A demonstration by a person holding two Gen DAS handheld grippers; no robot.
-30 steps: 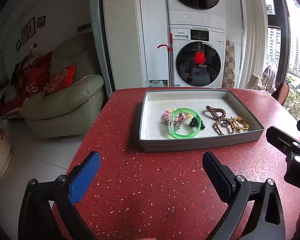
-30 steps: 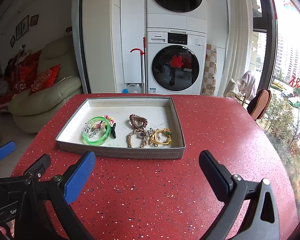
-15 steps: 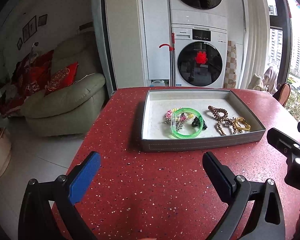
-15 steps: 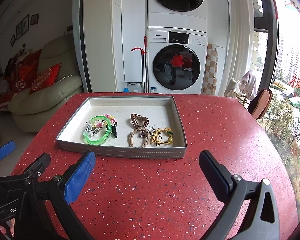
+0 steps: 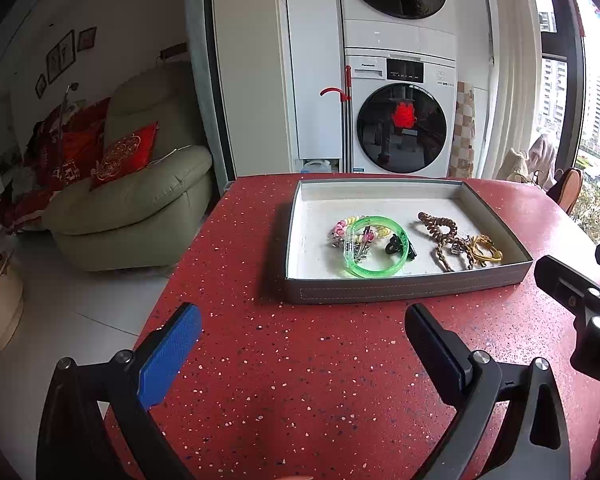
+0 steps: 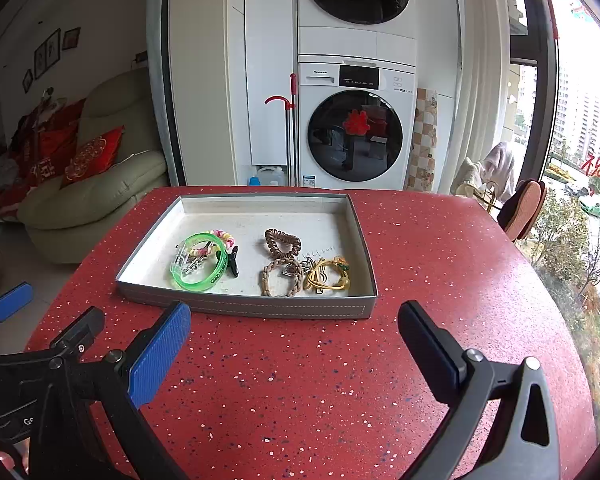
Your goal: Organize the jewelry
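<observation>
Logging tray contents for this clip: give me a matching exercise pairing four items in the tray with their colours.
Column one:
1. bangle
2. spiral hair tie
3. small clip
4. cord bracelet

Column two:
A. black
B. yellow
C. translucent green
D. brown

All lie in the grey tray on the red table. The left gripper and right gripper are both open and short of the tray.

Pairs: 1-C, 2-D, 3-A, 4-B

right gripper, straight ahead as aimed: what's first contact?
Probably the near wall of the grey tray. The right gripper is open with only bare red table before it; if held high, it might clear the wall.
</observation>
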